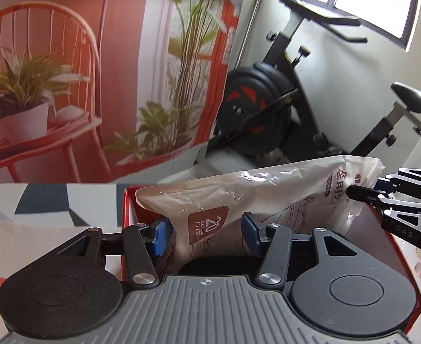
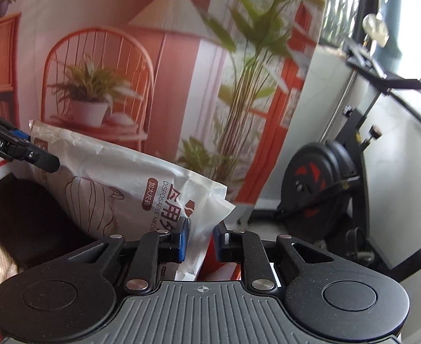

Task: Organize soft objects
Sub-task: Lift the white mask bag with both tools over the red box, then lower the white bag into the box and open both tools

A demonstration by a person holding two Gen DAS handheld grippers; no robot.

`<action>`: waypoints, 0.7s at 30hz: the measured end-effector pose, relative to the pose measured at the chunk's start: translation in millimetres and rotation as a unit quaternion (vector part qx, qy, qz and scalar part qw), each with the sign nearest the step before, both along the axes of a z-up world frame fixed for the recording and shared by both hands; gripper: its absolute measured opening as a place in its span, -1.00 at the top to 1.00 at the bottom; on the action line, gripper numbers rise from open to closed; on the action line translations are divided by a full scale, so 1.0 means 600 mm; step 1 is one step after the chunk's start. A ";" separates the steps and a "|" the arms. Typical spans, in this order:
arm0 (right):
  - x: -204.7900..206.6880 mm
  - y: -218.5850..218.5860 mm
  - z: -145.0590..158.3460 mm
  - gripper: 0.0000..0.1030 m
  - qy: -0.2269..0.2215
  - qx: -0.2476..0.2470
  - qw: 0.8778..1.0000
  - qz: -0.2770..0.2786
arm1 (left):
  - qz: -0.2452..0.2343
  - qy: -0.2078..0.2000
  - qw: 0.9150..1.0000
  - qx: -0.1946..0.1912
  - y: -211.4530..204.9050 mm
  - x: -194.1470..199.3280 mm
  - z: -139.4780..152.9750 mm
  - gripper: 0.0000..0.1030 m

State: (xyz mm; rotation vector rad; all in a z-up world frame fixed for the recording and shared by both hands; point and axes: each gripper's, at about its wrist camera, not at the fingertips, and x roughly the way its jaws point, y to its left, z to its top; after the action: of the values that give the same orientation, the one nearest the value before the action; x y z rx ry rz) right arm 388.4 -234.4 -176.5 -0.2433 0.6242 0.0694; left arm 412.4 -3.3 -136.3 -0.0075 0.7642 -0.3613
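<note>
Left wrist view: the left gripper (image 1: 206,236) clamps the soft plastic pack (image 1: 256,197) at one end; the right gripper (image 2: 200,242) pinches the opposite corner. Lower both ends evenly into the red box (image 1: 393,246) beneath, avoiding twist.

Hidden and cut-off parts

The packet's (image 1: 239,197) lower end was hidden behind the left gripper (image 1: 204,233); the red box (image 1: 127,209) was mostly covered, and a dark object (image 2: 27,218) inside stayed unidentifiable.
</note>
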 end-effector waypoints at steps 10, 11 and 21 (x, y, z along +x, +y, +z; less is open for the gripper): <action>0.025 0.005 -0.020 0.71 0.064 0.015 0.997 -0.028 | 0.018 -0.014 0.999 -0.039 0.044 -0.019 0.037 -0.08; 0.028 0.007 -0.020 0.71 0.066 0.015 0.997 -0.029 | 0.026 -0.024 0.999 -0.036 0.045 -0.021 0.044 -0.06; 0.029 0.021 -0.020 0.72 0.066 0.005 0.997 -0.041 | 0.024 -0.001 1.000 -0.010 -0.001 -0.004 0.024 0.66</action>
State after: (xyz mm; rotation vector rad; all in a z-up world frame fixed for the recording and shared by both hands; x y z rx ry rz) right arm 405.9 -222.0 -188.4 -0.2035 0.7651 0.0094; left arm 409.7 -4.1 -121.9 -0.0451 0.7566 -0.3236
